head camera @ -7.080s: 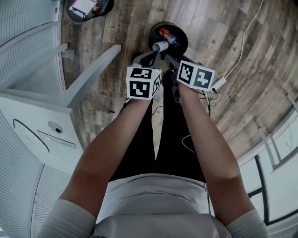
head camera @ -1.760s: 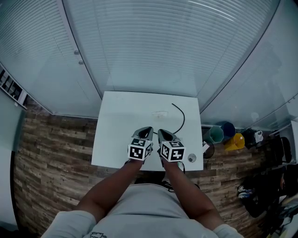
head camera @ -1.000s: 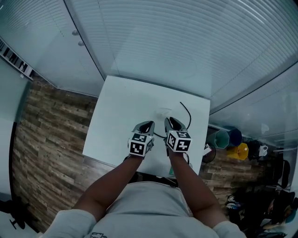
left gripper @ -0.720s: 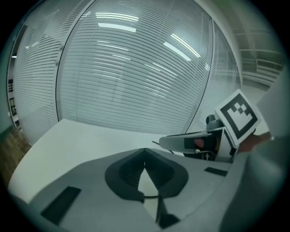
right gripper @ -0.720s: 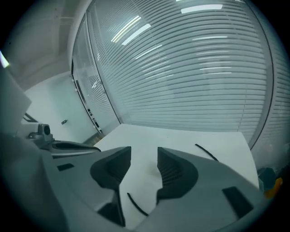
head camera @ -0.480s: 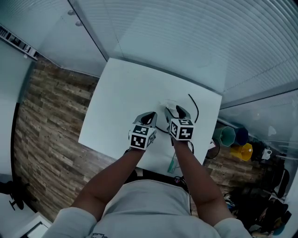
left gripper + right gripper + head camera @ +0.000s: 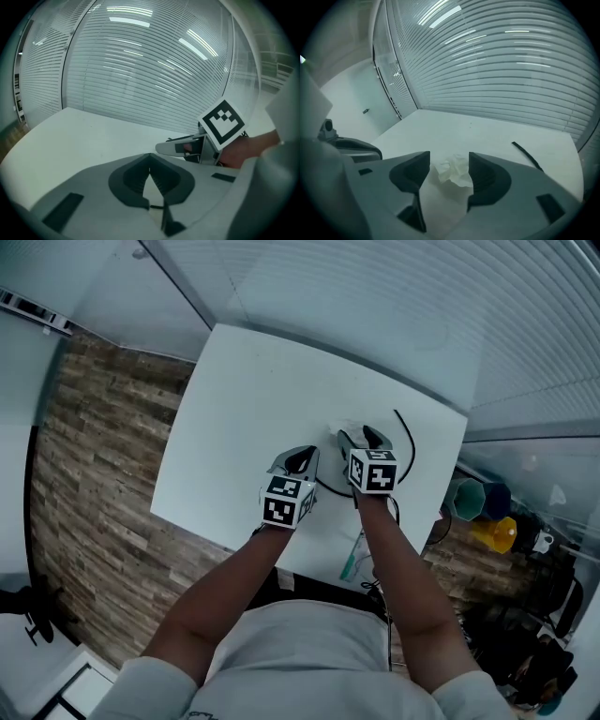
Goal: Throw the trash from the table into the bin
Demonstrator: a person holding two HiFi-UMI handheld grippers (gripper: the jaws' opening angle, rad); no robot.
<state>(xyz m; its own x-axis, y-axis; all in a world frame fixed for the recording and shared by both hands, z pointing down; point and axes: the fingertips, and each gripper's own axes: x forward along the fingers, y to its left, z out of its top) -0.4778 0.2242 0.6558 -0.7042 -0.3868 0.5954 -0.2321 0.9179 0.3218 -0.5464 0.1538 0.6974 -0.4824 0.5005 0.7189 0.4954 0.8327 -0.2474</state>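
Pick-up step now. The right gripper (image 7: 449,158) is low over the white table (image 7: 234,409). Its jaws have just been opening and stand wide, with the crumpled tissue (image 7: 453,172) lying on the tabletop between them, not pinched yet. Next, I'd say, it needs to settle around the paper and close on it, then carry it off to the bin, which no view shows right now.

The left gripper (image 7: 150,155) hovers just beside, jaws together, nothing in them. It looks clear of the grab.

A black cable (image 7: 525,152) curls on the table to the right of the tissue, near but apart. A wide sweep could snag it. Past the table's right corner a teal tub (image 7: 466,498) and a yellow tub (image 7: 497,532) sit on the floor, well out of the way. The tissue looks light, so a careless close might just nudge it aside.
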